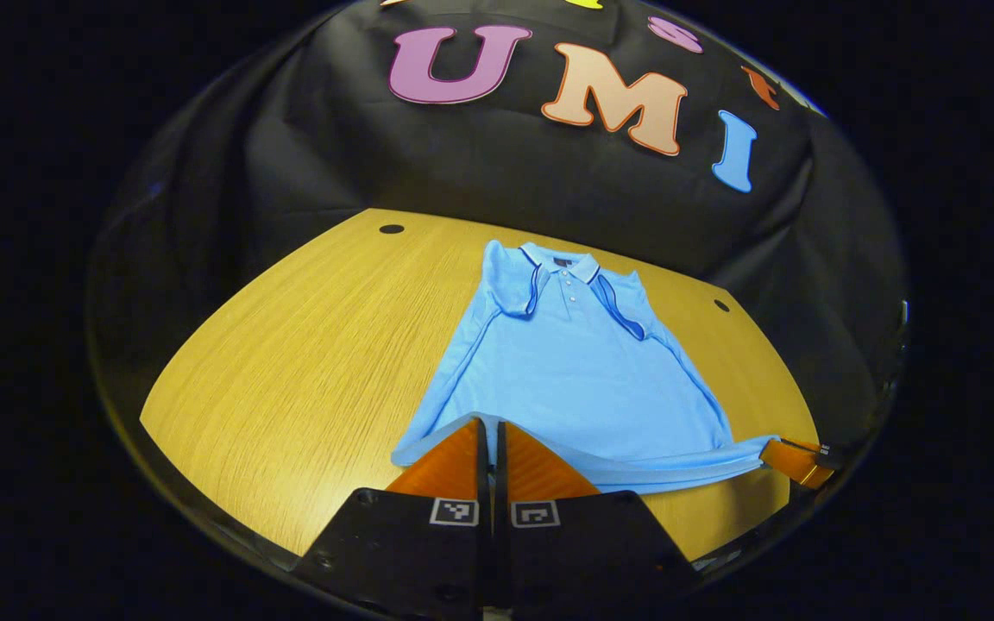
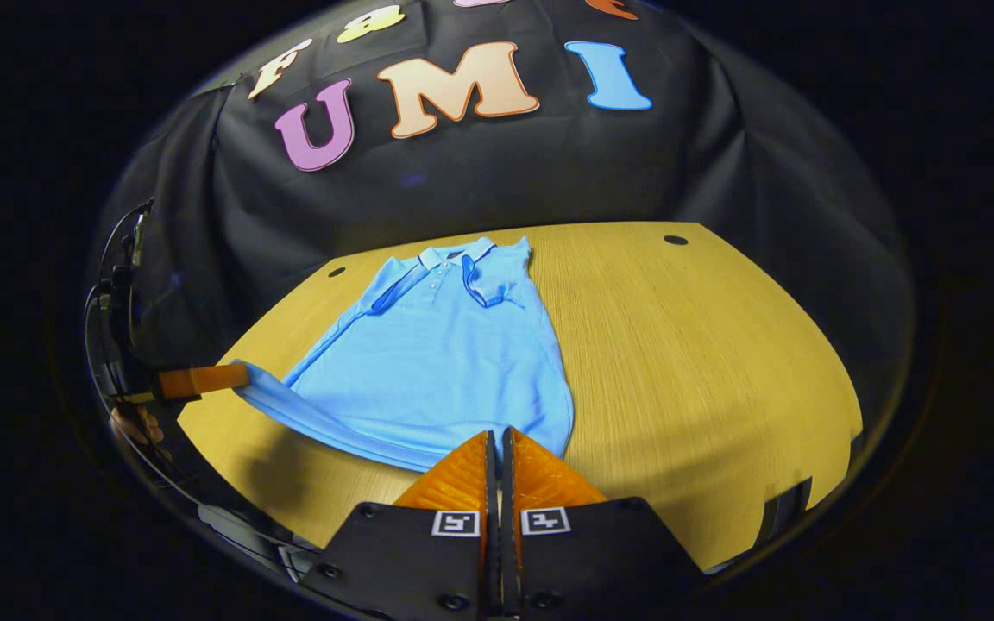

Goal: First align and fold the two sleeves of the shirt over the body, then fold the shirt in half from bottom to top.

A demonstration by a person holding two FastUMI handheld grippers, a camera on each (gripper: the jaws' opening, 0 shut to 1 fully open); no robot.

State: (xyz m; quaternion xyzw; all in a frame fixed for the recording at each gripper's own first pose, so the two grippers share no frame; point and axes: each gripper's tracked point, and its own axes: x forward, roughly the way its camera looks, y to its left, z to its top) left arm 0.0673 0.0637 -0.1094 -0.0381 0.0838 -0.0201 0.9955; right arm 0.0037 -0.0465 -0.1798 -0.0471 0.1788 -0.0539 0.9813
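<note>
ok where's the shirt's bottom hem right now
The hem is at the near edge of the table, lifted and stretched between the left gripper and the right gripper.

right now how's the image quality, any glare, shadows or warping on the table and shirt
Left gripper view: fisheye bends the table edge into a curve; the shirt is sharp and evenly lit, no glare. Right gripper view: same curved warping, a soft shadow lies on the wood under the lifted hem by the left gripper; the rim falls dark.

Table: wooden top ahead of the tool, round dark holes near its far edge.
Wall: black cloth beyond.
</note>
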